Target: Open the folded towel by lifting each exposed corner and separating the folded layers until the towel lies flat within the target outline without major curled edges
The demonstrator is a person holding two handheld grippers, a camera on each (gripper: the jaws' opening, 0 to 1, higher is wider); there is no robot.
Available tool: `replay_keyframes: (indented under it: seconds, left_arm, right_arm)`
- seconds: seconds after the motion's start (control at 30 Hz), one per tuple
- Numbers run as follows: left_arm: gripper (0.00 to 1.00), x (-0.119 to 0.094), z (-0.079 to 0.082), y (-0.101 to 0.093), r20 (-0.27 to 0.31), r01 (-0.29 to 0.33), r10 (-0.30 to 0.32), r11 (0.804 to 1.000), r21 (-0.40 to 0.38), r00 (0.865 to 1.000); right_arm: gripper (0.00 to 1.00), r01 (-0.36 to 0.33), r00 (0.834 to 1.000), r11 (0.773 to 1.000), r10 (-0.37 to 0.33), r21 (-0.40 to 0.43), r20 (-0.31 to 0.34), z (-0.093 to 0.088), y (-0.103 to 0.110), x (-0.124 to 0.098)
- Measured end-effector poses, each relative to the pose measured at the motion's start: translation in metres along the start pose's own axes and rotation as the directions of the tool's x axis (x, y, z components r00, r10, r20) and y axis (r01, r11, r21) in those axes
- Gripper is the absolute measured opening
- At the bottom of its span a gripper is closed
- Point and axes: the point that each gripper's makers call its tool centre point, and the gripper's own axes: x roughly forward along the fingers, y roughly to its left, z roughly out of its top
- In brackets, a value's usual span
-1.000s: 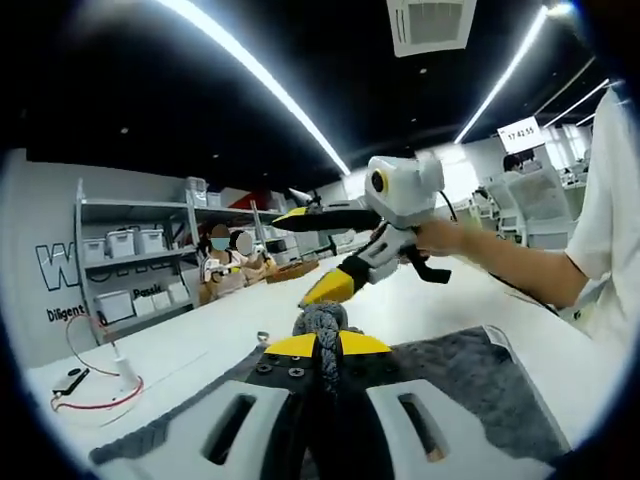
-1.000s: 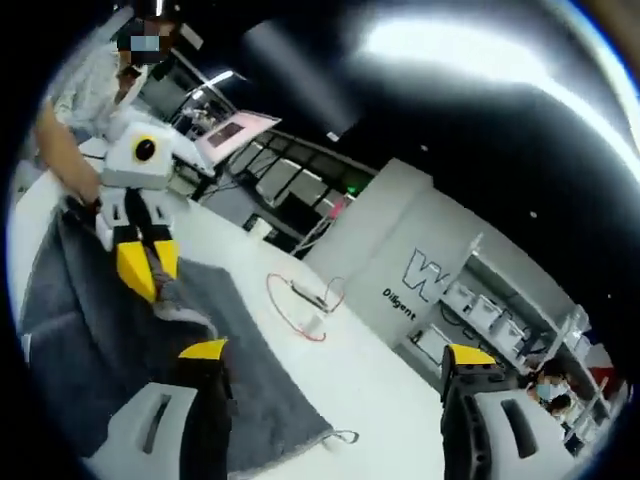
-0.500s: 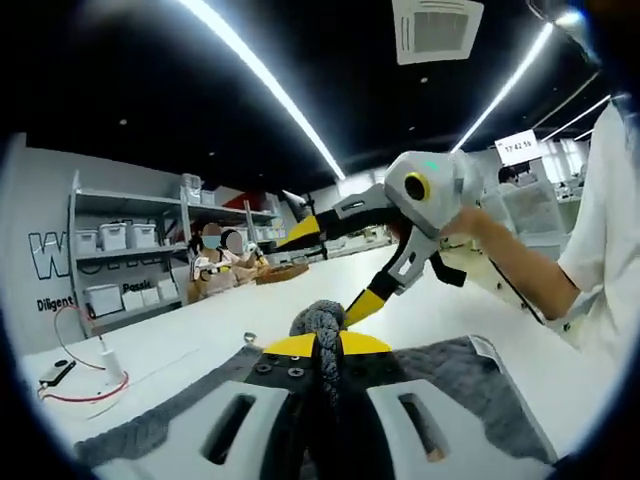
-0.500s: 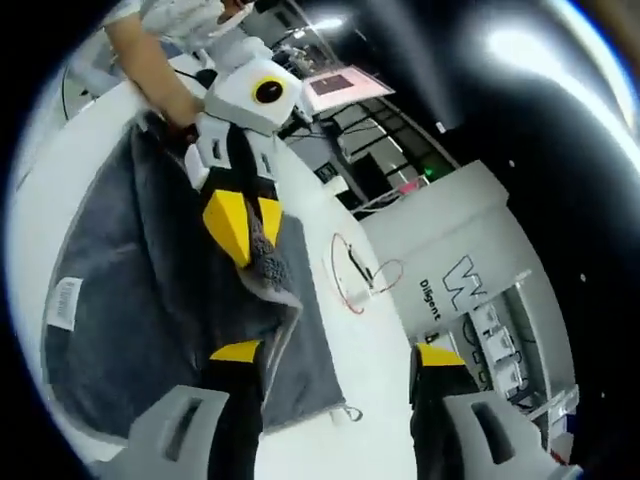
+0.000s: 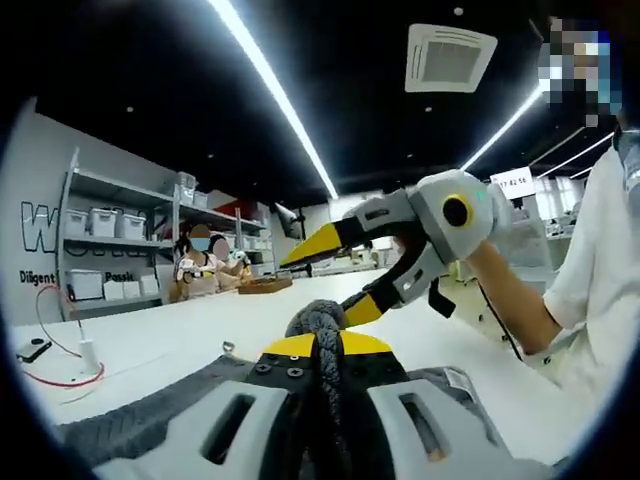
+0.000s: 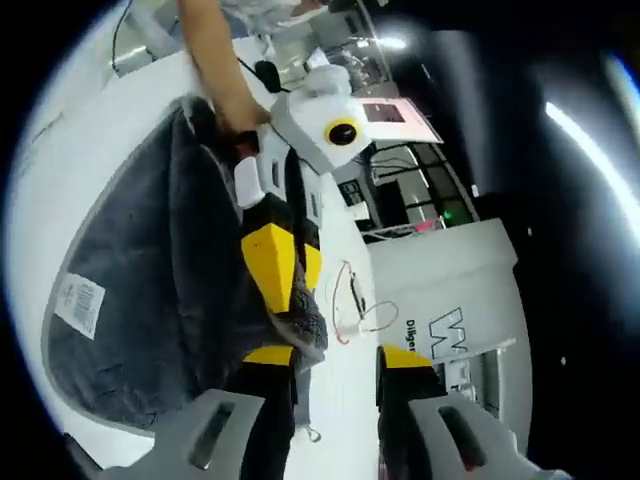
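A dark grey towel [image 6: 150, 250] lies on the white table [image 6: 70, 130], with a white label [image 6: 80, 303] near one edge. My left gripper [image 5: 320, 345] is shut on a bunched piece of the towel [image 5: 320, 320] that sticks up past its yellow tips. In the right gripper view the left gripper [image 6: 285, 262] holds that grey bunch [image 6: 305, 322] lifted above the cloth. My right gripper [image 6: 335, 356] is open, and its left jaw is just beside the bunch. It enters the left gripper view as the right gripper [image 5: 338, 278], held by a person's hand, jaws apart above the bunch.
A red cable [image 6: 355, 300] and a small white device [image 5: 88, 355] lie on the table beyond the towel. Shelves with bins [image 5: 100, 225] stand by the lettered wall, and people sit at a far table [image 5: 200, 275]. A person's arm [image 5: 510, 300] reaches in from the right.
My right gripper has moved in close to the bunch held by the left gripper, and its jaws have narrowed while staying open. The left gripper keeps its hold.
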Motion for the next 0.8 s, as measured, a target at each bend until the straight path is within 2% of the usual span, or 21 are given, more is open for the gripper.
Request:
replay_keyframes:
  seconds: [0.07,0.13,0.3,0.5,0.63,0.73,0.8]
  left_arm:
    - [0.06,-0.0001,0.0003,-0.0006,0.002,0.004,-0.004,1.000,0.000,1.000]
    - [0.06,-0.0003,0.0007,-0.0013,0.003,0.003,-0.003,1.000,0.005,1.000]
    - [0.07,-0.0015,0.0025,-0.0027,0.009,0.002,-0.002,1.000,0.002,1.000]
    - [0.08,0.0001,-0.0003,-0.0079,-0.015,0.001,0.000,0.999,0.044,1.000]
    - [0.11,0.0030,-0.0018,0.0001,-0.028,-0.003,0.006,0.995,0.099,1.000]
    - [0.22,0.0019,-0.0048,0.0002,-0.060,-0.016,0.025,0.989,0.149,0.998]
    - [0.30,0.0028,-0.0066,-0.0024,-0.078,-0.019,0.036,0.978,0.210,0.996]
  right_arm:
    - [0.18,-0.023,1.000,0.999,0.023,0.035,0.013,0.0024,0.0048,0.0019]
    - [0.12,-0.025,1.000,1.000,0.025,0.010,0.002,0.0016,0.0045,0.0022]
    - [0.01,-0.033,0.999,0.999,0.032,0.036,0.013,0.0034,0.0038,-0.0002]
    - [0.00,-0.054,0.998,0.996,0.054,0.064,0.014,0.0024,0.0085,-0.0002]
    - [0.00,-0.058,0.998,0.995,0.058,0.086,0.007,-0.0001,0.0094,0.0006]
    - [0.00,-0.055,0.998,0.994,0.056,0.098,-0.005,-0.0022,0.0092,0.0005]
    - [0.00,-0.056,0.998,0.993,0.057,0.105,-0.007,-0.0027,0.0095,0.0008]
